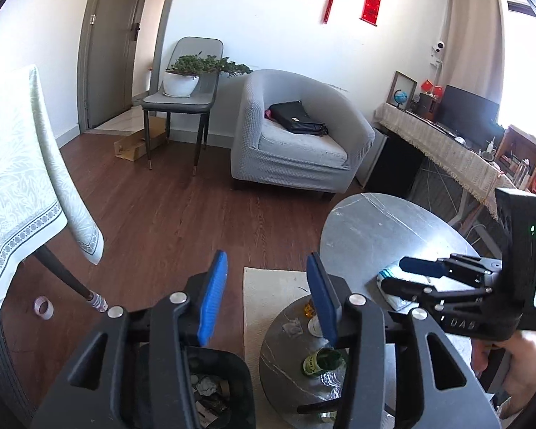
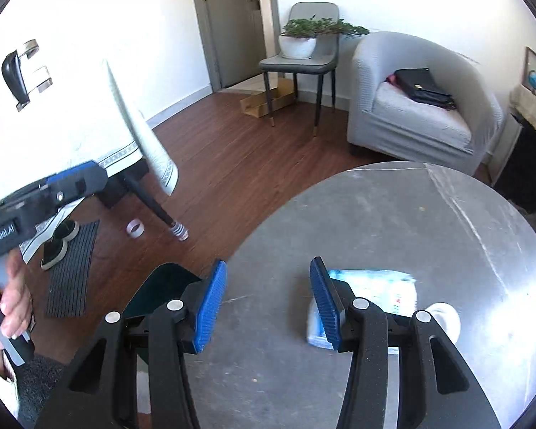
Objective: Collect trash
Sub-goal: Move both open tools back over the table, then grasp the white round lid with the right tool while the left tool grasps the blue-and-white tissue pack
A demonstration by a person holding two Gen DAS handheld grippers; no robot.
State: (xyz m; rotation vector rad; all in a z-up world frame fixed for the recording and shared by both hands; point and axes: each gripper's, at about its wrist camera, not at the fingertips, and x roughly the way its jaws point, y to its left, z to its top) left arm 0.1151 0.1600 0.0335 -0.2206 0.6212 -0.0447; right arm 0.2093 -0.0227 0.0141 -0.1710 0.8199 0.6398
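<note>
Now a blue-and-white plastic wrapper (image 2: 371, 295) is seen lying flat on the grey round table (image 2: 393, 221), near its front edge, with a white crumpled wad (image 2: 445, 318) just beside it. The right gripper (image 2: 268, 302) is held above the table with its fingers apart and nothing between them. The left gripper (image 1: 266, 298) is held over a black trash bin (image 1: 214, 389) on the floor, fingers likewise apart and empty.
</note>
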